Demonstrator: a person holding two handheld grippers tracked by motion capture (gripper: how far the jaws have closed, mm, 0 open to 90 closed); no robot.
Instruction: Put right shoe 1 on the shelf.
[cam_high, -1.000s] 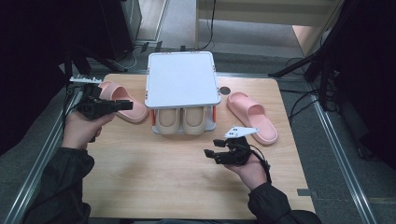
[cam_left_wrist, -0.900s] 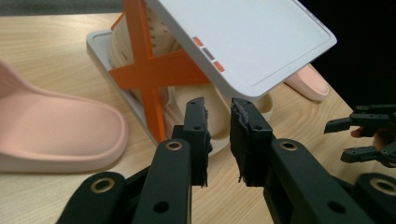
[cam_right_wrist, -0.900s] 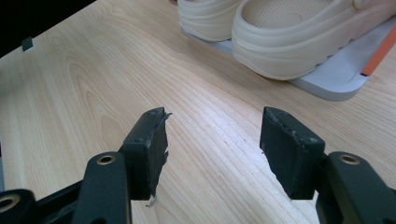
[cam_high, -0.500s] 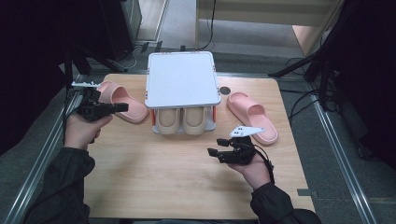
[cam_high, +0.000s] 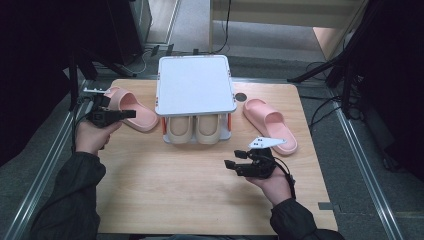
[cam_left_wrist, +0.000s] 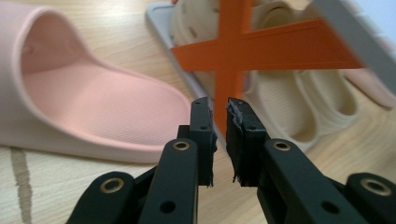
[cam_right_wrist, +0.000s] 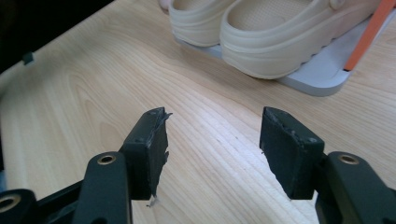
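A pink slipper (cam_high: 134, 113) lies at the table's left, and its open mouth and sole (cam_left_wrist: 84, 98) show large in the left gripper view. My left gripper (cam_high: 130, 114) hovers just over that slipper and points right toward the rack. Its jaws (cam_left_wrist: 219, 135) have just been closing; a narrow gap remains with nothing in it. The second pink slipper (cam_high: 270, 122) lies right of the rack. My right gripper (cam_high: 230, 165) is held low over bare wood in front of the rack, open (cam_right_wrist: 215, 144) and holding nothing.
A small shoe rack with a white top (cam_high: 195, 85) and orange struts (cam_left_wrist: 233, 51) stands at the table's middle back. A pair of beige clogs (cam_high: 195, 129) sits on its lower shelf (cam_right_wrist: 322, 77). A round hole (cam_high: 240, 96) is in the tabletop beside it.
My left gripper has sunk a little toward the pink slipper and its jaws have narrowed. The right hand has barely moved.
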